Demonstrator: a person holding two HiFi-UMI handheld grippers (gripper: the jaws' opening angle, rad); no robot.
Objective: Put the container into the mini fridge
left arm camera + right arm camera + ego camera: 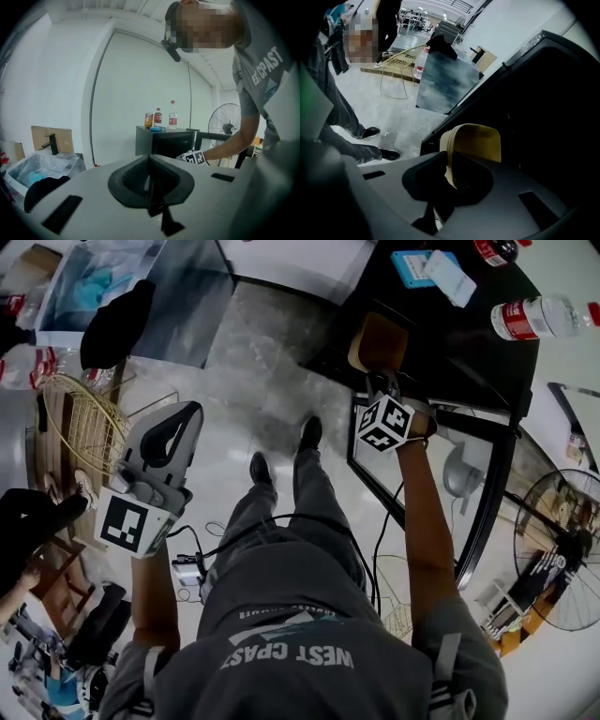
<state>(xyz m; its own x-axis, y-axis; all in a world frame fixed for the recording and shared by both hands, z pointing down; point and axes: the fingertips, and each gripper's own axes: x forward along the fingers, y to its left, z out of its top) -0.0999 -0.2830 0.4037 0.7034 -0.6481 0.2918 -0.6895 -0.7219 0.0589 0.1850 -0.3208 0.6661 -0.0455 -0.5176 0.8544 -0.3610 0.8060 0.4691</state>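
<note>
Right gripper view: the right gripper [451, 165] is pinched on the rim of the tan container [477, 140], held at the dark open mouth of the mini fridge [553, 117]. Left gripper [150, 164] hangs aside, its jaws pressed together on nothing.

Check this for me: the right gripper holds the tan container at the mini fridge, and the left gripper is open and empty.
One error: the left gripper is shut, not open; the left gripper view shows its jaws together with nothing between them. The right gripper does hold the tan container at the mini fridge.
</note>
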